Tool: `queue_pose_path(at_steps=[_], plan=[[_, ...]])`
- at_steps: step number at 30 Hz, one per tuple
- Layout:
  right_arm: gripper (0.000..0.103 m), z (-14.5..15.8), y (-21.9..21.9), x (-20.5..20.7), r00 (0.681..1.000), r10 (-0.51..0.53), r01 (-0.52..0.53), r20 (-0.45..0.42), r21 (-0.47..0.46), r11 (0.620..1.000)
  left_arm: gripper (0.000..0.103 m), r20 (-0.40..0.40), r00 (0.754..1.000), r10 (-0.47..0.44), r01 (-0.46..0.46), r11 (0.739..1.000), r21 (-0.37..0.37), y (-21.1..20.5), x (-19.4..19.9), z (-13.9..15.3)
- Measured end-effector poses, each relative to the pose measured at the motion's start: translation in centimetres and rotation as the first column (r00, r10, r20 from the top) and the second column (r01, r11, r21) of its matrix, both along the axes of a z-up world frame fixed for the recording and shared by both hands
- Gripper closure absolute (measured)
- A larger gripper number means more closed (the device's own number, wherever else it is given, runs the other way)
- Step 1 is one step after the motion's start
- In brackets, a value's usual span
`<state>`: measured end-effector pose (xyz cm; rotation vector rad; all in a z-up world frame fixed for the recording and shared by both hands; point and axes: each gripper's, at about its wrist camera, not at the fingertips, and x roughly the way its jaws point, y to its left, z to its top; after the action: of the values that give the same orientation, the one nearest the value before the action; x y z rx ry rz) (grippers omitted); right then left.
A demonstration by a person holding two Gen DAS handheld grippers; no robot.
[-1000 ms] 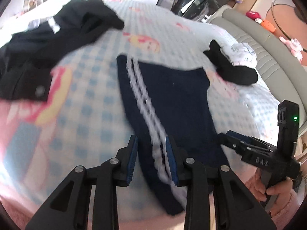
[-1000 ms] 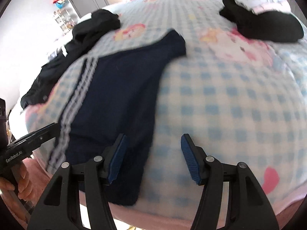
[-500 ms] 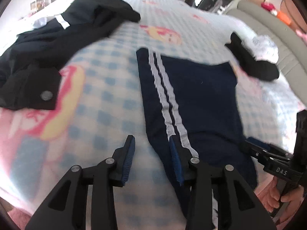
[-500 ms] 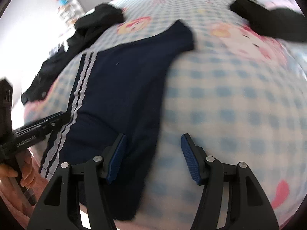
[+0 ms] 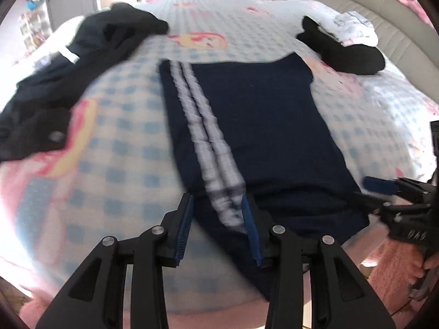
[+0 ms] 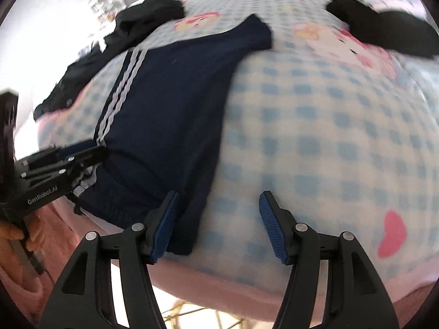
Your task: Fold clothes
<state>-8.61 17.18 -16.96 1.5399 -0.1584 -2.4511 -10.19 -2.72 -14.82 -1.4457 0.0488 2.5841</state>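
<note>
Left gripper shifted since earlier onto striped waistband, jaws open astride it, right gripper jaws open over hem edge, navy shorts flat on bed, long axis running away from grippers.

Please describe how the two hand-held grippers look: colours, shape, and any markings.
Both are black plastic with two angled fingers, silver pivot screws and ribbed blue pads. The left hand-held gripper shows white "GenRobot.AI" lettering on its side in the right wrist view. The right hand-held gripper bears partly readable white letters in the left wrist view. A fuzzy pink sleeve is beside it.
</note>
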Motion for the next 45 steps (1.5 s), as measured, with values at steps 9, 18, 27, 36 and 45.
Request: queue_pose_path(at_steps=[9,18,27,36,45], plan=[[0.042,1.9,1.7,1.2,0.998,-0.057,0.053,-0.026,-0.143,0.988,0.065,0.010,1.000,-0.015,0.013,0.988,0.152,-0.3,2.5,1.5],[0.042,1.6,1.3,1.2,0.998,-0.068,0.069,0.013,-0.102,0.992,0.058,0.068,0.995,0.068,-0.071,0.996,0.047,-2.0,3.9,1.1],[0.042,0.7,-0.3,1.0,0.999,-0.030,0.031,0.026,-0.042,0.999,0.058,0.095,0.992,0.080,-0.089,0.992,0.093,-1.7,4.2,0.5],[0.041,2.1,2.3,1.0,0.994,-0.096,0.107,0.059,-0.226,0.968,0.058,0.143,0.989,0.041,-0.083,0.950,0.301,-3.8,5.4,1.4],[0.041,0.7,2.4,1.7,0.992,-0.094,0.108,0.088,-0.168,0.980,0.058,0.180,0.983,0.041,-0.100,0.937,0.335,-3.5,5.1,0.0]])
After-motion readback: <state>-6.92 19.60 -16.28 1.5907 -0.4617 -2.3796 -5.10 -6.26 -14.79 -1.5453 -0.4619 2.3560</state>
